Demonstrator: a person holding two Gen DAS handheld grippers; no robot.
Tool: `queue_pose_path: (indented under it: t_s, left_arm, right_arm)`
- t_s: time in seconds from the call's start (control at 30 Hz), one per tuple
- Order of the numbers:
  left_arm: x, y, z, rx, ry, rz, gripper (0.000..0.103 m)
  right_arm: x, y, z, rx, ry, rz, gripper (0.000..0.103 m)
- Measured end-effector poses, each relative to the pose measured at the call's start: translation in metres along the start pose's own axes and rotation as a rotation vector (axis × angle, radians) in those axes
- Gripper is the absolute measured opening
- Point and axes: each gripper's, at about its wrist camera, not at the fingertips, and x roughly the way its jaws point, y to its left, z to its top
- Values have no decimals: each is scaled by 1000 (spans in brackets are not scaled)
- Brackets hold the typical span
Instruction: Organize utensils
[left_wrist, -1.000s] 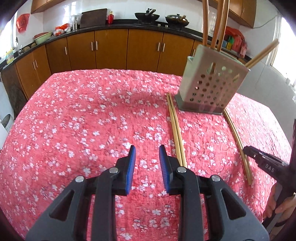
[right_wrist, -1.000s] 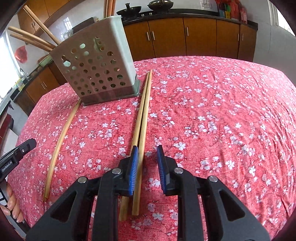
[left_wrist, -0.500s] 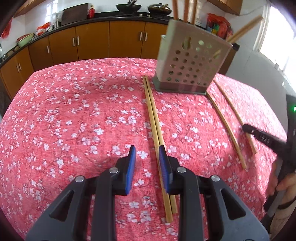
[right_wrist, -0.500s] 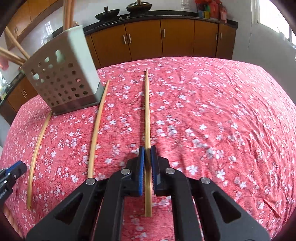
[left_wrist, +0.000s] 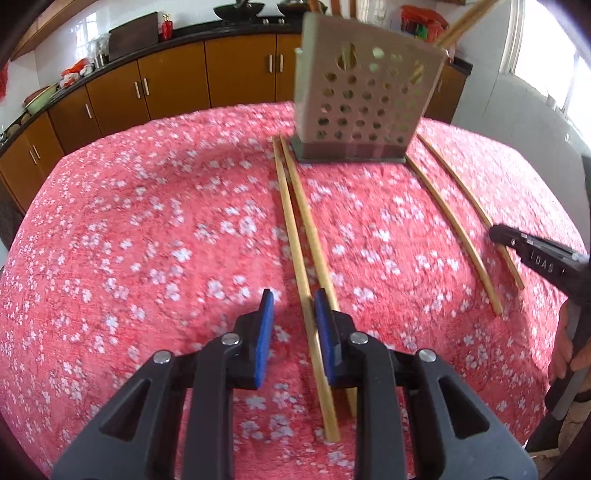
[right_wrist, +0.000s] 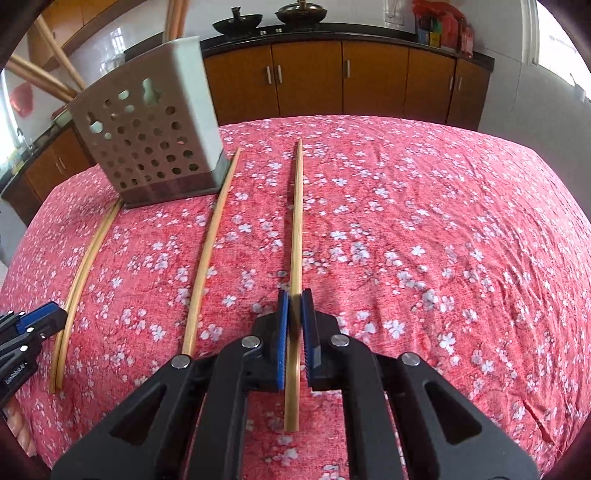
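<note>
A perforated white utensil holder stands at the far side of the red flowered tablecloth and holds several chopsticks; it also shows in the right wrist view. My left gripper is open, its jaws either side of one chopstick of a pair lying on the cloth. My right gripper is shut on a single chopstick and shows at the right edge of the left view. Two more chopsticks lie to the right of the holder.
Brown kitchen cabinets with a dark counter, woks and bottles run behind the table. In the right wrist view another loose chopstick and the pair lie to the left, near the left gripper's tip.
My right gripper has closed on one chopstick and drawn it away from its partner. My left gripper has moved right, so one chopstick of the pair now lies between its jaws.
</note>
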Motion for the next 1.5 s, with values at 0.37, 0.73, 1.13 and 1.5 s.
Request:
queue_pose_path:
  t_s: [0.37, 0.73, 1.13, 1.5]
  left_arm:
    - [15, 46, 19, -152, -13, 121, 9]
    - [21, 73, 25, -205, -61, 114, 16]
    - [21, 66, 25, -204, -62, 113, 19]
    - [23, 66, 24, -203, -64, 98, 23]
  right_arm:
    - [7, -12, 8, -1, -13, -21, 8]
    - [17, -34, 22, 28, -24, 1, 9]
    - [20, -33, 22, -1, -24, -40, 9]
    - [21, -30, 23, 3, -24, -37, 9]
